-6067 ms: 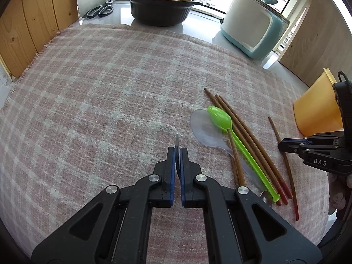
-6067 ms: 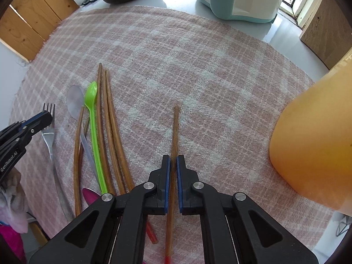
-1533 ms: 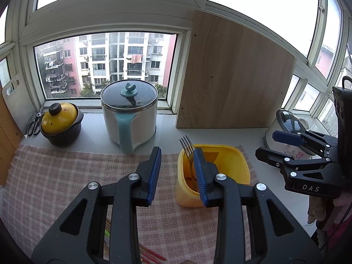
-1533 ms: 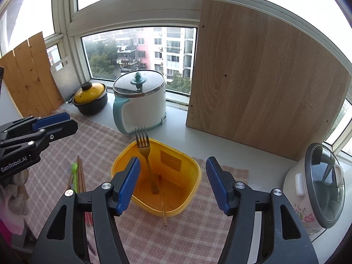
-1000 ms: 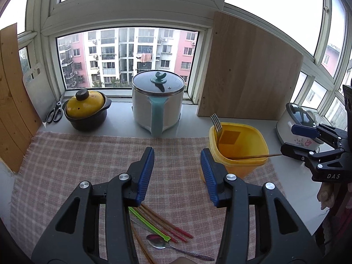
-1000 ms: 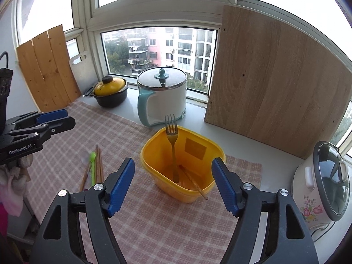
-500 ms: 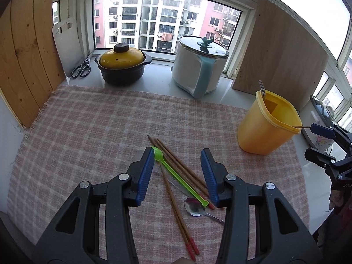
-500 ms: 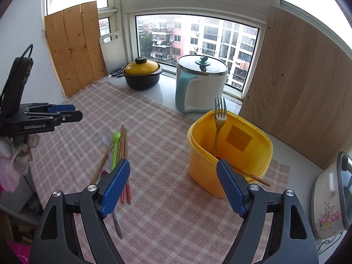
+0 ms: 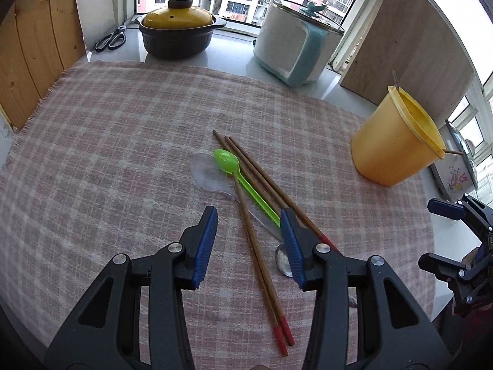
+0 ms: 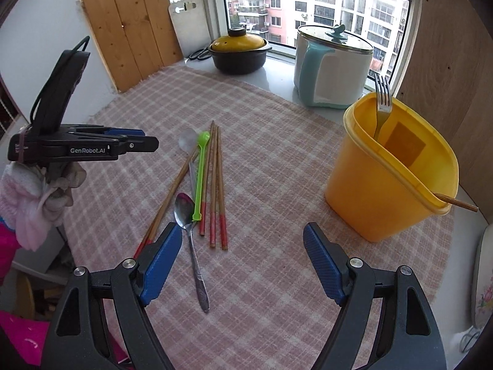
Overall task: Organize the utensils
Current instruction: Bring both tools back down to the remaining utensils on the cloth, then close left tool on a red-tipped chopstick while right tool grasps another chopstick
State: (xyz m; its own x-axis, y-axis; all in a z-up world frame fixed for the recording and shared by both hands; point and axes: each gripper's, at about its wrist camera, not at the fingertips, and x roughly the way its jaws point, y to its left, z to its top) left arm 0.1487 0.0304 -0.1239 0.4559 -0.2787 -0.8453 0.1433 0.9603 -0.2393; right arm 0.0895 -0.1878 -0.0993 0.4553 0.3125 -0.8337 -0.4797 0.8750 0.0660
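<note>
— Both grippers have dropped toward the cloth since half a second ago, and the utensil pile fills more of each view than it did. What is the left gripper (image 9: 249, 242) doing?

— Its jaws are closing, with nothing pressed between the pads yet. A pair of red-tipped chopsticks (image 9: 261, 265) lies on the cloth in the gap between them, seen from above.

— And the right gripper (image 10: 242, 260)?

— Spread wide and empty, pointing down at bare checked cloth (image 10: 277, 277). The metal spoon (image 10: 189, 234) lies just beside its left finger.

— Where are the rest of the utensils?

— Loose in one cluster on the cloth: a green spoon (image 9: 243, 178) lying across the chopsticks, a clear plastic spoon (image 9: 206, 172) under its bowl, and three more chopsticks (image 10: 215, 185) side by side with their red tips toward the camera.

— And the container?

— The yellow bin (image 10: 391, 191) stands upright near the cloth's right edge, well apart from the pile. A fork (image 10: 381, 108) leans inside it, tines up, and one chopstick (image 10: 456, 204) pokes out over the rim.

— Anything behind?

— A black pot with a yellow lid (image 10: 238, 52) and a white-and-teal cooker (image 10: 332, 71) on the windowsill.
</note>
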